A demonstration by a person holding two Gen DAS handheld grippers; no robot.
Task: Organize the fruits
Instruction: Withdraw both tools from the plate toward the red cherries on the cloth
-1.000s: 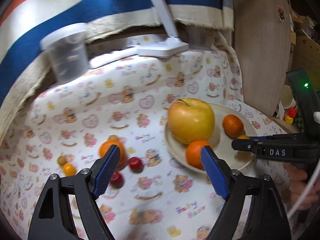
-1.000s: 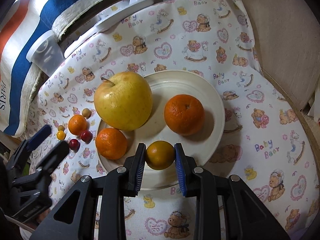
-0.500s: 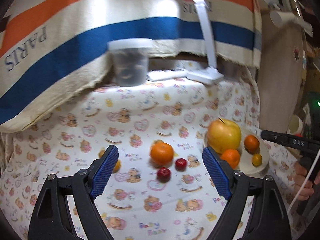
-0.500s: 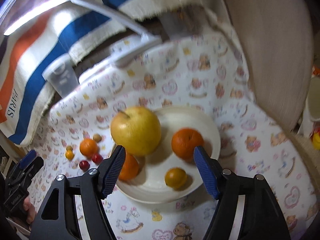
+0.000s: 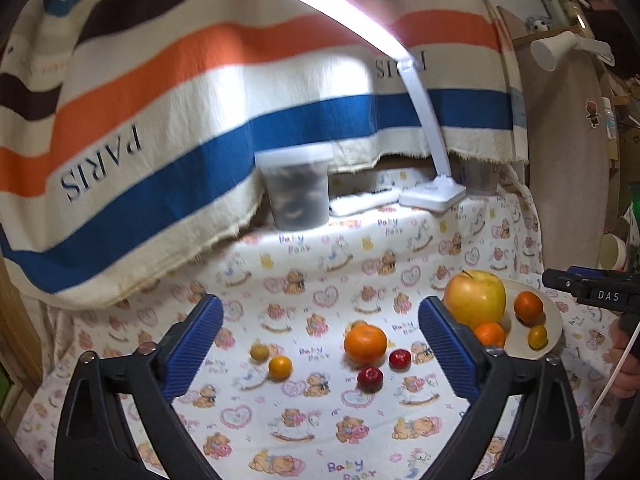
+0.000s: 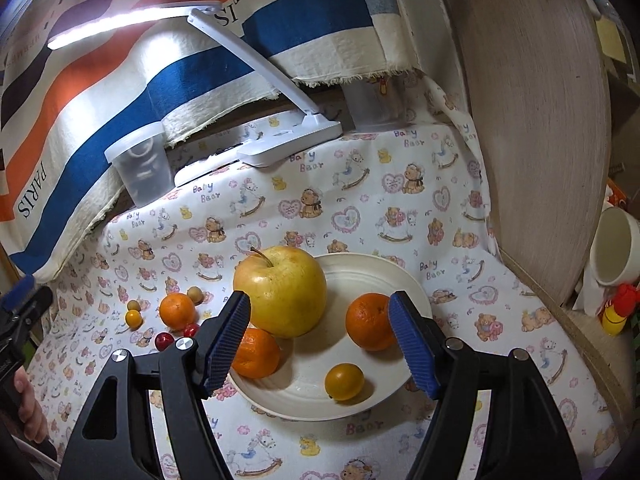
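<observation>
Fruits sit partly on the white plate (image 6: 384, 276) at frame centre: a yellow apple (image 6: 280, 290), two oranges and a small yellow fruit (image 6: 344, 376) (others lie lower left on the counter (image 6: 400, 208)). Right tongs (image 6: 320, 346) and left tongs (image 5: 320, 348) gape apart, empty.

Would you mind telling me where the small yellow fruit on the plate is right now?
In the right wrist view the small yellow fruit lies at the front of the white plate, nearer the camera than the orange and the big apple.
</observation>
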